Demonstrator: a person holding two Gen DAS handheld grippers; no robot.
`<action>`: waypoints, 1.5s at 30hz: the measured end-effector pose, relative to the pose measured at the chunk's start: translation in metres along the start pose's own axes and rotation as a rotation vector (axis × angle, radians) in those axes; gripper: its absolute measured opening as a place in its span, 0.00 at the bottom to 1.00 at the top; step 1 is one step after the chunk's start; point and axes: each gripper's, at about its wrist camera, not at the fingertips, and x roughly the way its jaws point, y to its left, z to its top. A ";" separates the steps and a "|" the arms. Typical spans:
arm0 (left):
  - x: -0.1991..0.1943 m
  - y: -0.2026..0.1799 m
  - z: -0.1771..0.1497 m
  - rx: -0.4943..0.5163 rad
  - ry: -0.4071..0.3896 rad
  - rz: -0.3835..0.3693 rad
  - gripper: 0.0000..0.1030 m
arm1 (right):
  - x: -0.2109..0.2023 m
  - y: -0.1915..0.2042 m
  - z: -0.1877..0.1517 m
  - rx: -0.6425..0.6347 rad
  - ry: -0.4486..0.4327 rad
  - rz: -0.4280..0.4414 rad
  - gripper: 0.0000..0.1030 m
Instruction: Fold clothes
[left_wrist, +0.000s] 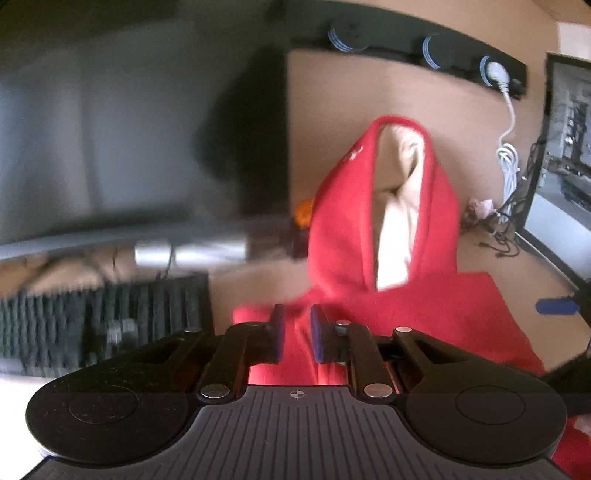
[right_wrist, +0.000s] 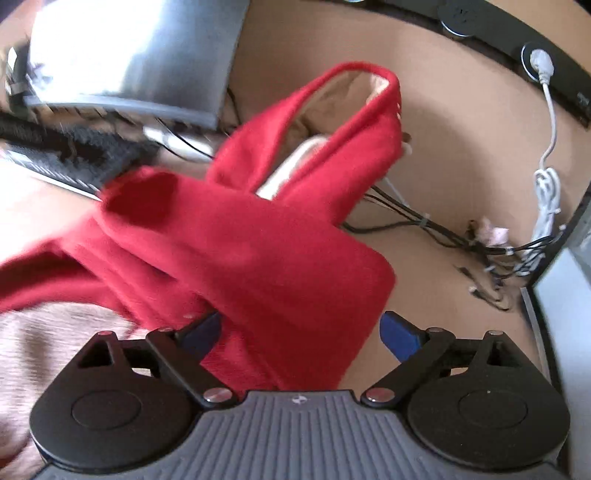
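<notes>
A red hoodie (left_wrist: 406, 314) with a cream-lined hood (left_wrist: 395, 236) lies on the tan desk (left_wrist: 332, 110), its hood pointing away from me. In the left wrist view my left gripper (left_wrist: 298, 332) is shut on a fold of the hoodie's red cloth near the neck. In the right wrist view the hoodie (right_wrist: 258, 251) is bunched and partly lifted, with its hood (right_wrist: 332, 122) beyond. My right gripper (right_wrist: 300, 332) stands wide open around the cloth. Its left pad touches the fabric, while the right pad is clear of it.
A dark keyboard (left_wrist: 103, 317) and a blurred monitor (left_wrist: 110, 129) sit to the left. A black socket strip (left_wrist: 436, 51) runs along the back, with a coiled white cable (left_wrist: 509, 155) hanging from it. Dark cables (right_wrist: 424, 221) trail to a computer case (left_wrist: 569, 147) at the right.
</notes>
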 end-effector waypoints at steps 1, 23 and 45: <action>0.000 0.009 -0.004 -0.064 0.023 -0.054 0.40 | -0.003 -0.002 -0.002 0.006 -0.003 0.003 0.88; 0.073 -0.004 -0.024 -0.290 0.258 -0.116 0.61 | 0.023 0.035 -0.009 -0.305 -0.040 -0.084 0.21; 0.056 0.005 -0.033 -0.692 0.286 -0.391 0.81 | 0.021 0.020 -0.002 -0.166 -0.067 -0.028 0.21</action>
